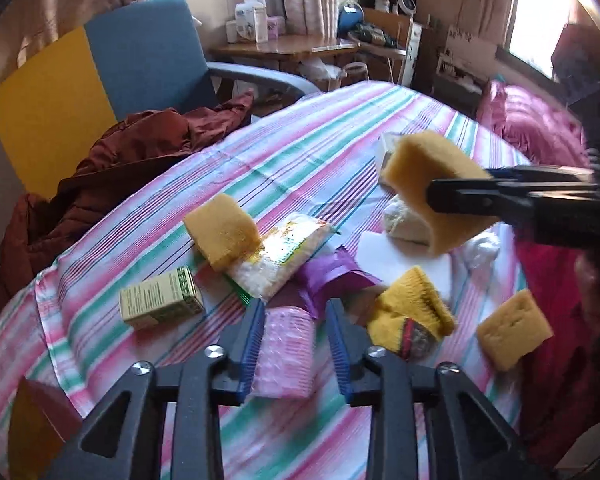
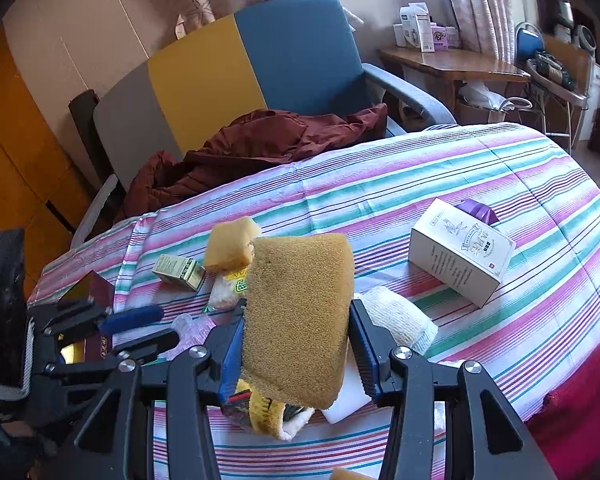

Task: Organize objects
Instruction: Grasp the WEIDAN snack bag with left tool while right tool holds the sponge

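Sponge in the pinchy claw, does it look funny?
Yes. The sponge in the right gripper is squeezed and bent, lifted above the striped cloth. Nothing looks spilled or broken.

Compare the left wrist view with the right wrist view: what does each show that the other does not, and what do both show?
Only the left wrist view shows a third sponge lying flat at the right, purple paper and a magenta quilt. Only the right wrist view shows the white box's printed face and a dark red box. Both show the right gripper shut on a raised sponge, the open left gripper, the small green box and the striped sheet.
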`<state>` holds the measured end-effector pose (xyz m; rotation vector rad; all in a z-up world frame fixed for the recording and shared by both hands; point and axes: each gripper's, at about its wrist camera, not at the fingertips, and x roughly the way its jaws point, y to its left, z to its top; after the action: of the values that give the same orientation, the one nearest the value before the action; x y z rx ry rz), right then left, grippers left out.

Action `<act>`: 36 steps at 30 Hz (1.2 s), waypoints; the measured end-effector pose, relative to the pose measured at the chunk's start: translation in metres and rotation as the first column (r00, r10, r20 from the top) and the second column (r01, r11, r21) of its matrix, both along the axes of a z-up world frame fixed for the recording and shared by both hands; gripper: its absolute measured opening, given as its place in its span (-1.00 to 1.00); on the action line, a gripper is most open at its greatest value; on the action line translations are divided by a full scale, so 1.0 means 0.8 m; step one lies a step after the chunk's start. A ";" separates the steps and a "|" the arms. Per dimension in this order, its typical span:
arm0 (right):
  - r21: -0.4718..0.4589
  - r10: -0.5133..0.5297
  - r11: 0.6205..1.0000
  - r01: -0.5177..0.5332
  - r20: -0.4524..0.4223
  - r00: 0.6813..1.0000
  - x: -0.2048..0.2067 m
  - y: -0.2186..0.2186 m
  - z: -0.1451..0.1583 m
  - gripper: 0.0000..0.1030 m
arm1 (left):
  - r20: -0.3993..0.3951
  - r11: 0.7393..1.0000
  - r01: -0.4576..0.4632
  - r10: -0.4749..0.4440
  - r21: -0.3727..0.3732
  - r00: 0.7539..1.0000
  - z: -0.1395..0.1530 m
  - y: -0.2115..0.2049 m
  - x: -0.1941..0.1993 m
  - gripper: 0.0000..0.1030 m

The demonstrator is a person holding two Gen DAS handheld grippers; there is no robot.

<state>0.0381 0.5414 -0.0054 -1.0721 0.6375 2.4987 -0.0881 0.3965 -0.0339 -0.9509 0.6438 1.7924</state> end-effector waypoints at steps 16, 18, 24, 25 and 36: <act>-0.027 -0.005 1.000 0.006 0.034 0.999 -0.005 0.008 -0.010 -0.02 | 0.060 0.979 0.131 -0.122 -0.158 0.991 -0.060 0.105 -0.056 -0.16; -0.028 0.000 1.000 0.001 0.035 0.999 -0.005 0.007 -0.012 -0.02 | 0.086 0.977 0.136 -0.123 -0.163 0.989 -0.065 0.111 -0.061 -0.10; -0.031 -0.002 1.000 0.003 0.039 0.999 -0.004 0.009 -0.012 -0.02 | 0.043 0.956 0.207 -0.203 -0.208 0.978 -0.077 0.114 -0.034 0.01; -0.032 -0.003 0.999 0.005 0.041 0.999 -0.005 0.009 -0.013 -0.02 | 0.036 0.957 0.204 -0.201 -0.207 0.979 -0.078 0.113 -0.032 -0.01; -0.019 0.004 1.000 -0.004 0.026 1.000 -0.004 0.007 -0.010 -0.05 | 0.060 0.994 0.082 -0.077 -0.072 0.995 -0.032 0.080 -0.026 -0.16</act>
<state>0.0350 0.5469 -0.0133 -1.1114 0.6539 2.4829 -0.1092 0.4609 -0.0596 -1.0084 0.7066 1.6755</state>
